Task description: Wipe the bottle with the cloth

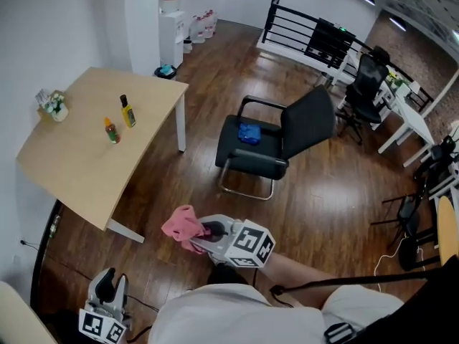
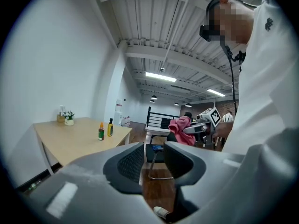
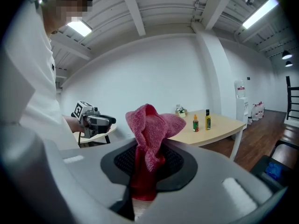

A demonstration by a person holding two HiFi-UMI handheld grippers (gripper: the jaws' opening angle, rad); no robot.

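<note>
Pink cloth (image 1: 183, 226) bunched, clamped in right gripper (image 1: 203, 236), held out before torso, near level. Left gripper (image 1: 107, 284) closed, empty, low at left side. Dark bottle (image 1: 128, 111), orange-capped bottle (image 1: 111, 130) upright on table (image 1: 72, 170), well apart from both grippers.

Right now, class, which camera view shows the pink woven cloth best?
The right gripper view: the pink woven cloth fills its centre, pinched in the right gripper, weave visible. The head view shows a small pink bunch at that gripper's tip; the left gripper view shows it small and far off.
</note>
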